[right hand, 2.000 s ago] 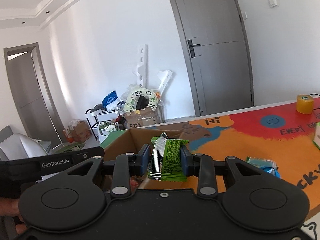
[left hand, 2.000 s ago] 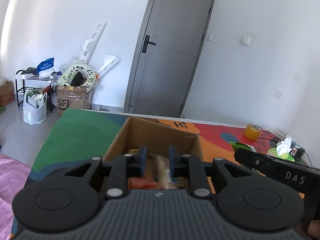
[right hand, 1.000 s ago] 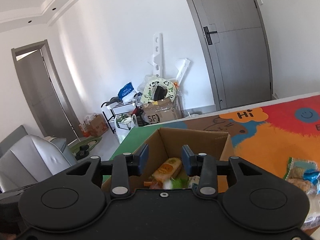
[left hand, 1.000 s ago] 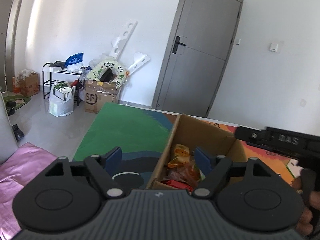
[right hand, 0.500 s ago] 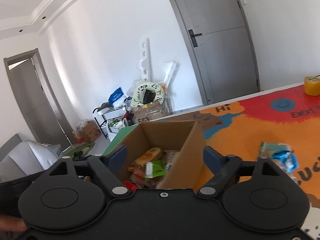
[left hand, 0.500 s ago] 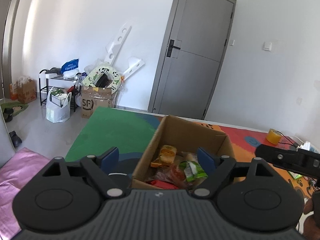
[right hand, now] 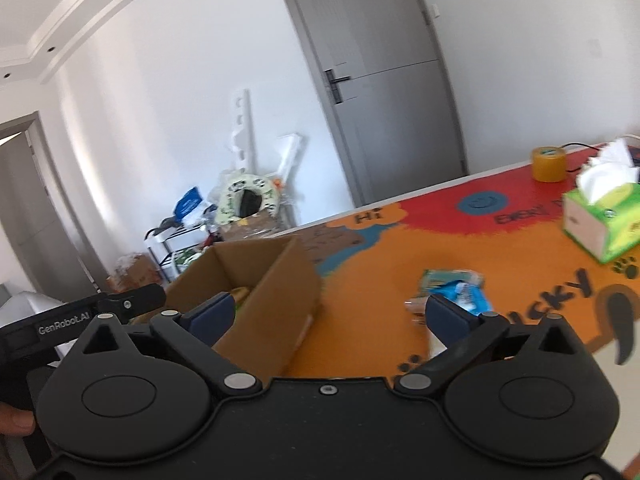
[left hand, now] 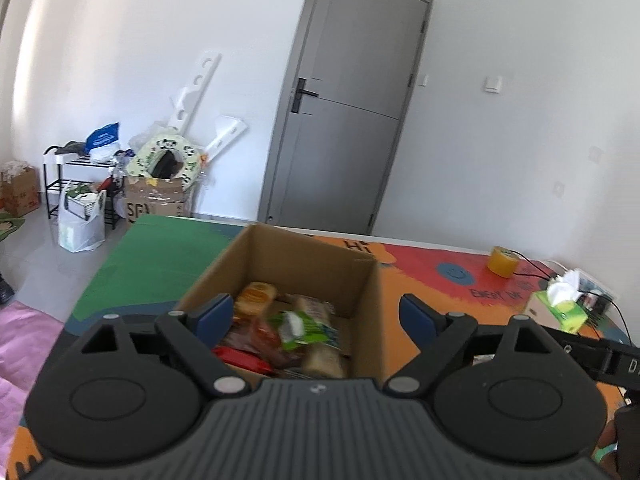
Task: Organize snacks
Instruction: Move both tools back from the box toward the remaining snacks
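An open cardboard box (left hand: pixel 360 280) stands on the colourful table mat and holds several snack packets, among them a green one (left hand: pixel 298 330) and an orange one (left hand: pixel 256 298). My left gripper (left hand: pixel 316 316) is open and empty, just in front of and above the box. My right gripper (right hand: pixel 328 314) is open and empty, to the right of the box (right hand: pixel 280 292). Loose snack packets, one blue (right hand: pixel 464 294), lie on the orange mat ahead of the right gripper's right finger.
A green tissue box (right hand: pixel 604 224) and a yellow tape roll (right hand: pixel 549 164) sit at the table's far right; both also show in the left wrist view, tissue box (left hand: pixel 560 312), tape (left hand: pixel 503 266). Cables run by the tape. Clutter stands by the wall beyond.
Both grippers let go of their snacks into the box and opened wide. The right gripper then swung right, bringing the loose packets and tissue box into view.
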